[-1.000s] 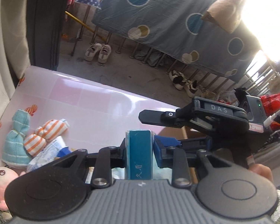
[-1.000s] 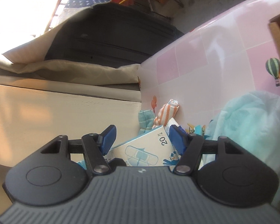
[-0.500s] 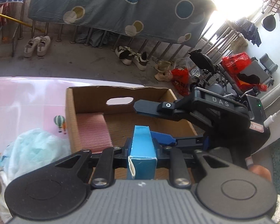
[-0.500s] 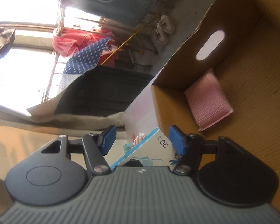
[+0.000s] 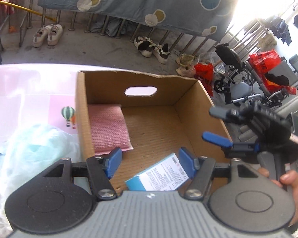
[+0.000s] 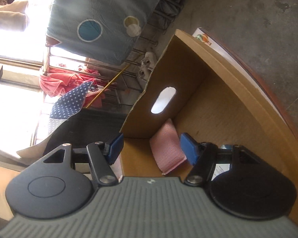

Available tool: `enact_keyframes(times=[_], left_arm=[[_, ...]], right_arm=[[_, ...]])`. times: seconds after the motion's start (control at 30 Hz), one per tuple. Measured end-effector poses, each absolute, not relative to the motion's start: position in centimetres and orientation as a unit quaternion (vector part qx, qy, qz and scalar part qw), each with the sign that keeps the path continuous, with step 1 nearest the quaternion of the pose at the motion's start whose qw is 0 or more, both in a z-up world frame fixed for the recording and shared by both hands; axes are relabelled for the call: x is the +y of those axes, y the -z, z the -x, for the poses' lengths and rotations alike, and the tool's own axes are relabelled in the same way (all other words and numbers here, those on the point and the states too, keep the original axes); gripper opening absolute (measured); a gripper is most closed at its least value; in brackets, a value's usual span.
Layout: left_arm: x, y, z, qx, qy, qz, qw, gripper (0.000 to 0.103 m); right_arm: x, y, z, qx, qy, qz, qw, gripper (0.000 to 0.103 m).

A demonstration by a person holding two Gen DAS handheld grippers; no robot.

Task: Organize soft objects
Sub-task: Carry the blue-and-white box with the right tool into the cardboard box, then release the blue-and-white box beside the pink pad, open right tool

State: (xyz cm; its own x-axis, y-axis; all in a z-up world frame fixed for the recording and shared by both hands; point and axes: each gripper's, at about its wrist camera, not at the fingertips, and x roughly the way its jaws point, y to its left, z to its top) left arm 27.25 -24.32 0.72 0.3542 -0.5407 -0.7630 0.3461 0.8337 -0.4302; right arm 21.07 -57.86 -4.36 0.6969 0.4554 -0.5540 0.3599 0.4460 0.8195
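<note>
A cardboard carton (image 5: 188, 91) stands on the pink table with a folded pink cloth (image 5: 107, 127) in its left corner. A blue and white box (image 5: 159, 176) lies on the carton floor between the fingers of my left gripper (image 5: 150, 158). The jaws are opening and the pads are off the box. My right gripper (image 5: 218, 125) hovers over the carton's right wall, open and empty. In the right wrist view, the right gripper (image 6: 152, 148) points into the carton (image 6: 228, 75) at the pink cloth (image 6: 164, 150). The blue box (image 6: 221, 168) shows behind its right finger.
A pale teal plastic bag (image 5: 35, 148) lies on the table (image 5: 19, 99) just left of the carton. A hand (image 5: 288, 184) grips the right tool's handle. Shoes (image 5: 47, 35) and a wheelchair (image 5: 238, 75) stand on the floor beyond the table.
Both grippers swung from the toy pile over to the carton. The left gripper, earlier shut on the blue box, has opened and the box now lies on the carton floor.
</note>
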Motion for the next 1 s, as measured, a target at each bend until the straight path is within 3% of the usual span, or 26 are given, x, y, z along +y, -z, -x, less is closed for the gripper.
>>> enact_keyframes(times=[0.23, 0.47, 0.87, 1.0], left_arm=[[-19.2, -4.1, -24.6, 0.462, 0.251, 0.079, 0.847, 0.066], [-12.8, -4.2, -21.7, 0.454, 0.215, 0.085, 0.86, 0.066], [-3.0, -0.9, -19.1, 0.476, 0.158, 0.124, 0.856, 0.066], [-0.7, -0.3, -18.3, 0.472, 0.145, 0.13, 0.86, 0.066]], right_arm=[[-53.7, 4.4, -19.0, 0.485, 0.019, -0.428, 0.763, 0.067], [-50.5, 9.4, -19.9, 0.559, 0.083, -0.414, 0.714, 0.07], [-49.4, 10.4, -25.3, 0.532, 0.104, -0.378, 0.751, 0.068], [-47.7, 9.8, -26.1, 0.553, 0.093, -0.353, 0.749, 0.075]])
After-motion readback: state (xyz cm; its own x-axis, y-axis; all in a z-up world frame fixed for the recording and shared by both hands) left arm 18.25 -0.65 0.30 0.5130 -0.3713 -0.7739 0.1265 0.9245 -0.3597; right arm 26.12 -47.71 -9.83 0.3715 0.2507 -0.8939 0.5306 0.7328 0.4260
